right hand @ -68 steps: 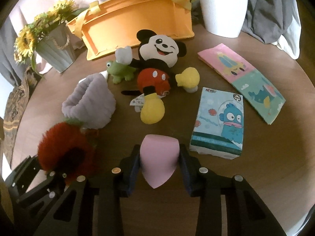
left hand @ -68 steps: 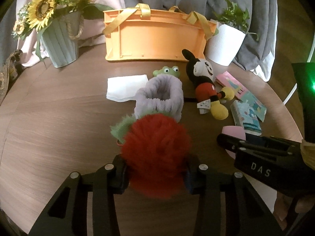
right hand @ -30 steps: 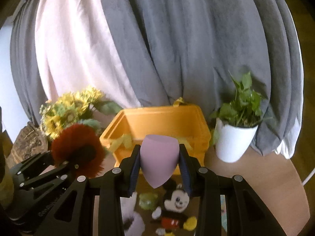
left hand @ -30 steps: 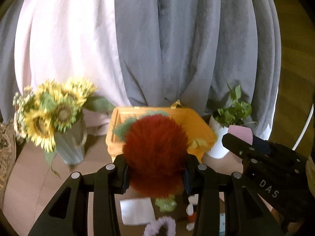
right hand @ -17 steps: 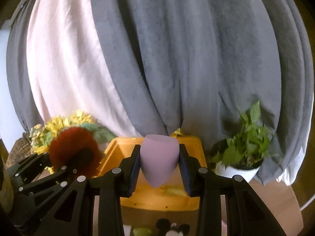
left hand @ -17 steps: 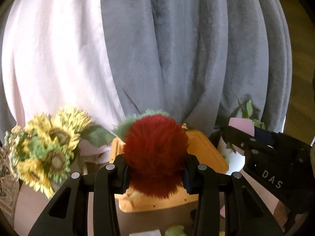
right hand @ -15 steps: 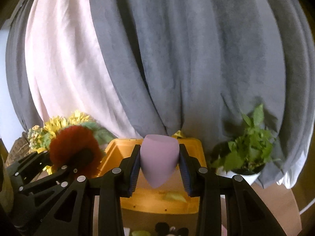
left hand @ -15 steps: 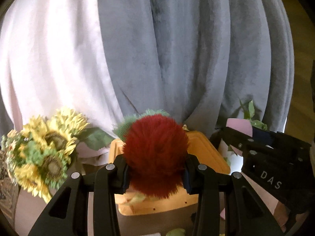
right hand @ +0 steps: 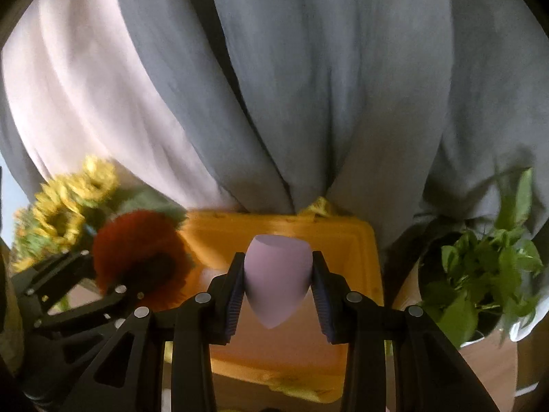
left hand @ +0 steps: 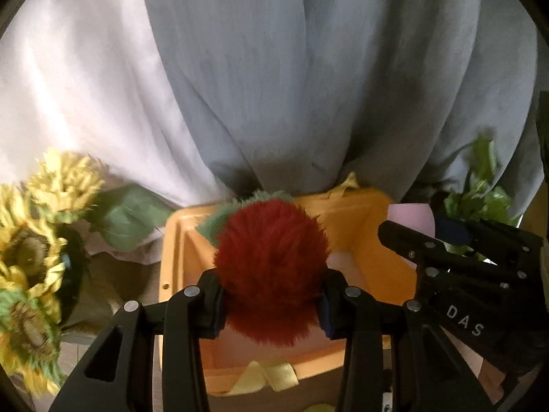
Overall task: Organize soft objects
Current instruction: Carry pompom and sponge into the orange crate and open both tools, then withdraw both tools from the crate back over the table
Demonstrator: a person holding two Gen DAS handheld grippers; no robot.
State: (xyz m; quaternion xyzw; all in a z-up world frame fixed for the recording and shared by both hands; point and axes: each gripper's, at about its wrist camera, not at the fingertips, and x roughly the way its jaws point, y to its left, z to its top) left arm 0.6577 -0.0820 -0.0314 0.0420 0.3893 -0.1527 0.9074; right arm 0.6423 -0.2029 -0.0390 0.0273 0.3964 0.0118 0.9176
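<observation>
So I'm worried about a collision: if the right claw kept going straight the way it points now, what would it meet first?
Probably the orange bin: its far wall and open inside lie just beyond the lilac sponge clamped in the right claw. Depth is unclear, so it could pass over into the grey curtain.

Change record: left gripper (left hand: 271, 304), carrying the fluffy red pom-pom toy with green felt leaves (left hand: 271, 271), and right gripper (right hand: 278, 295), carrying the pale pink teardrop foam sponge (right hand: 276, 283), are up off the tabletop and now hang above the open orange plastic storage bin (left hand: 374, 267), which fills more of both views.
</observation>
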